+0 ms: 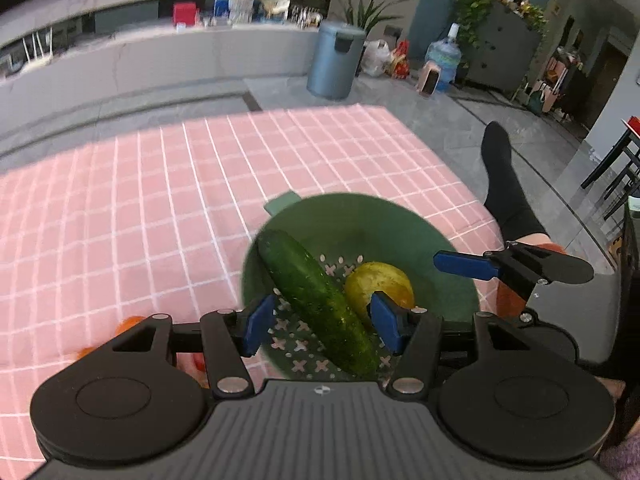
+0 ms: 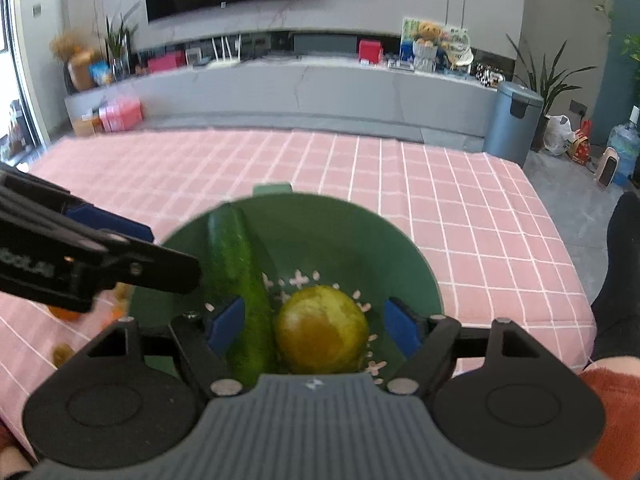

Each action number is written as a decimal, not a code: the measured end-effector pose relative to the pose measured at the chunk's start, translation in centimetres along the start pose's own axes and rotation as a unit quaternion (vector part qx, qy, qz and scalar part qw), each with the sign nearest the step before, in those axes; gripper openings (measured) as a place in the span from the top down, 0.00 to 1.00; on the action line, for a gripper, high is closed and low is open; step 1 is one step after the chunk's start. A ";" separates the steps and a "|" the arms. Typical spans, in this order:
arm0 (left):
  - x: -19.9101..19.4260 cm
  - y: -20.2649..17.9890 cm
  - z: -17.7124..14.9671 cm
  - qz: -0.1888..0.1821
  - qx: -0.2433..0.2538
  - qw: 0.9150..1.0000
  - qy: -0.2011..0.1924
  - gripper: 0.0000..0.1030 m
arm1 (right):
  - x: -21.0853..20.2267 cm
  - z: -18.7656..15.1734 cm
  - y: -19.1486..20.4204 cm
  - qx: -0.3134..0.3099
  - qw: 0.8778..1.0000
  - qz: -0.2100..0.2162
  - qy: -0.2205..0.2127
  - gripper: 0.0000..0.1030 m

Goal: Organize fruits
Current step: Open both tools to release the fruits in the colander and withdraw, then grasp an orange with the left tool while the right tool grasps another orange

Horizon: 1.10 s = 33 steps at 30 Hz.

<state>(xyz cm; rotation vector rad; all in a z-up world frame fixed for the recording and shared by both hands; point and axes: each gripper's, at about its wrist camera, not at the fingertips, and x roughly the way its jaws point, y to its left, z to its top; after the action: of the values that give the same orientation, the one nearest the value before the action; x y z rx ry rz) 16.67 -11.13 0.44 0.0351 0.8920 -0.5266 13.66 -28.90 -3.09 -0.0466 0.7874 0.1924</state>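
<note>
A green colander bowl (image 1: 400, 224) stands on the pink checked cloth; it also shows in the right wrist view (image 2: 392, 248). Inside lie a dark green cucumber (image 1: 316, 300), also in the right wrist view (image 2: 236, 280), and a yellow-green round fruit (image 1: 380, 284), also in the right wrist view (image 2: 322, 330). My left gripper (image 1: 322, 326) is open above the bowl, its pads either side of the cucumber's near end. My right gripper (image 2: 316, 326) is open above the bowl, its pads wide of the round fruit and the cucumber.
Small orange fruits (image 1: 128, 324) lie on the cloth left of the bowl, partly hidden; they also show in the right wrist view (image 2: 64, 314). A leg in a black sock (image 1: 504, 184) rests off the cloth's right edge. A grey bin (image 1: 336, 60) stands on the floor beyond.
</note>
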 end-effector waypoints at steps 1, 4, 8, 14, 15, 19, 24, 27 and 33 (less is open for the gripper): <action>-0.6 0.0 -0.2 0.002 0.004 1.000 -0.008 0.36 | -0.5 -0.1 0.2 0.003 1.000 0.001 -0.009 0.29; -3.0 0.2 -1.1 0.012 0.014 0.999 -0.037 0.36 | -1.9 -0.4 1.1 0.017 0.999 0.007 -0.037 0.29; -5.6 1.0 -2.8 0.039 0.028 0.997 -0.064 0.36 | -3.8 -1.4 2.5 0.050 0.996 0.019 -0.070 0.29; -8.3 2.9 -5.7 0.070 0.040 0.993 -0.081 0.36 | -6.0 -2.7 5.8 0.073 0.992 0.027 -0.101 0.29; -8.6 3.2 -6.3 0.075 0.041 0.993 -0.082 0.36 | -6.2 -3.0 6.6 0.075 0.991 0.032 -0.102 0.29; -9.0 4.4 -8.2 0.090 0.034 0.992 -0.078 0.36 | -6.4 -3.5 9.5 0.055 0.992 0.039 -0.104 0.30; -8.9 5.9 -10.2 0.105 0.022 0.992 -0.071 0.36 | -6.2 -4.1 12.0 0.040 0.992 0.053 -0.104 0.36; -8.6 7.0 -11.2 0.109 0.002 0.991 -0.071 0.36 | -5.1 -4.6 13.7 0.020 0.994 0.061 -0.083 0.43; -7.0 9.2 -12.6 0.112 -0.043 0.991 -0.067 0.38 | -3.1 -4.9 14.9 -0.009 0.997 0.046 -0.063 0.52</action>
<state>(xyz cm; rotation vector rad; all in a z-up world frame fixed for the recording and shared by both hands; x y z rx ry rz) 8.07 2.91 -4.06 0.0207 0.7670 -0.2780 5.23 -15.29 -3.92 -0.0155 0.6633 0.2872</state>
